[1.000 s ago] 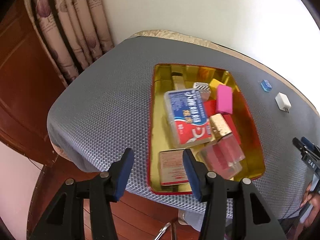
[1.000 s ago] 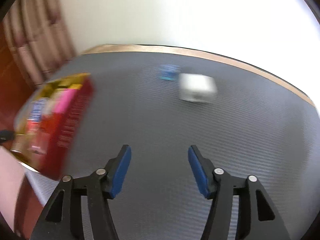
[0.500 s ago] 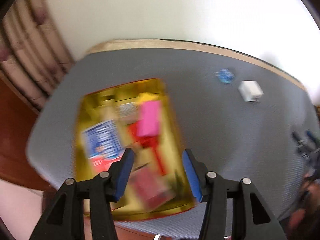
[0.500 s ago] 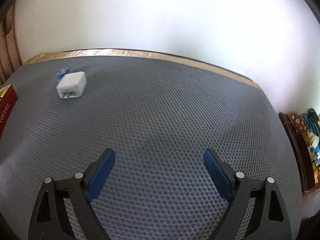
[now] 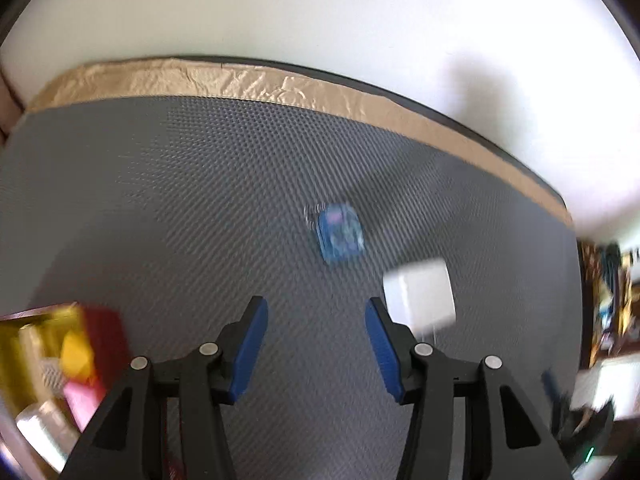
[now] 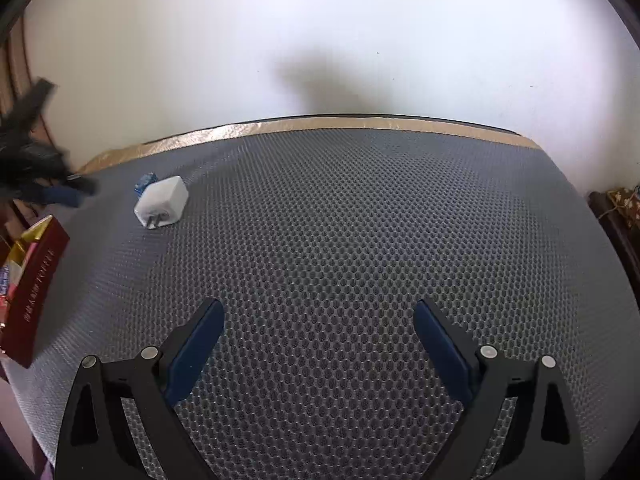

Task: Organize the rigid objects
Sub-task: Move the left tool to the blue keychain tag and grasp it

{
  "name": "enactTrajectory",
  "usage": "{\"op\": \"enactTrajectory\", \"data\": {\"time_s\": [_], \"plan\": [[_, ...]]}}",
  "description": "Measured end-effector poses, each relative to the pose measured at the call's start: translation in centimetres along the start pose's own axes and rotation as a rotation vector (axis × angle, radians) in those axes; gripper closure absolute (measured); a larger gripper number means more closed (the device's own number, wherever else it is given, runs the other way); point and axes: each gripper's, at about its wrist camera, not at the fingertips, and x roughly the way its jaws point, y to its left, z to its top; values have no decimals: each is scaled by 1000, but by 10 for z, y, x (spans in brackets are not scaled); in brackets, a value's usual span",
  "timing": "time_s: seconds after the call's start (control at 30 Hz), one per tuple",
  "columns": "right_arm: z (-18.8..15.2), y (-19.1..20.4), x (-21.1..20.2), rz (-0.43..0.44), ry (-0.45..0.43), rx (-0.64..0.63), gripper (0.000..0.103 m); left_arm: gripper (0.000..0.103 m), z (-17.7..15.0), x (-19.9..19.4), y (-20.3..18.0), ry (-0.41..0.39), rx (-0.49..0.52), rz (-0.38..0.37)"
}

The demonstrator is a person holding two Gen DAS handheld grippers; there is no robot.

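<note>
Left wrist view: the half-open, empty left hand-held gripper (image 5: 316, 340) is aimed at a blue item (image 5: 340, 234) beside a white charger (image 5: 420, 298) on the desk (image 5: 180, 200), likely for pickup; the right hand-held gripper (image 6: 318, 350), its jaws just opened wide, is kept empty.

Grey honeycomb mat (image 6: 360, 220), white charger (image 6: 162, 200), blurred blue piece (image 5: 340, 232), perhaps translucent; red, gold-lined tin (image 6: 34, 292).

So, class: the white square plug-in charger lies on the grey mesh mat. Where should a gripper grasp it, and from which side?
Probably from above, across the white square plug-in charger's two flat side walls. Its prongs point along the grey mesh mat, so keep the pads off that end. The open left gripper is closest.
</note>
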Motion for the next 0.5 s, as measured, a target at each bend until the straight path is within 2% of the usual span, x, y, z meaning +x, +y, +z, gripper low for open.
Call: {"op": "enactTrajectory", "data": {"time_s": [0.1,0.17,0.3,0.5], "plan": [[-1,1,-4,21,-13,-1,8,51,19,21,0,33,-41,-16],[-1,1,-6,29,-19,-1,8,51,28,33,-2,40,-49,17],[-2,-1,-9,54,-18,2,8,51,40,47,-7,45,-58,-20],[-1,-1,-7,77,-2,4,8,51,51,67,-24,65,-33,0]]}}
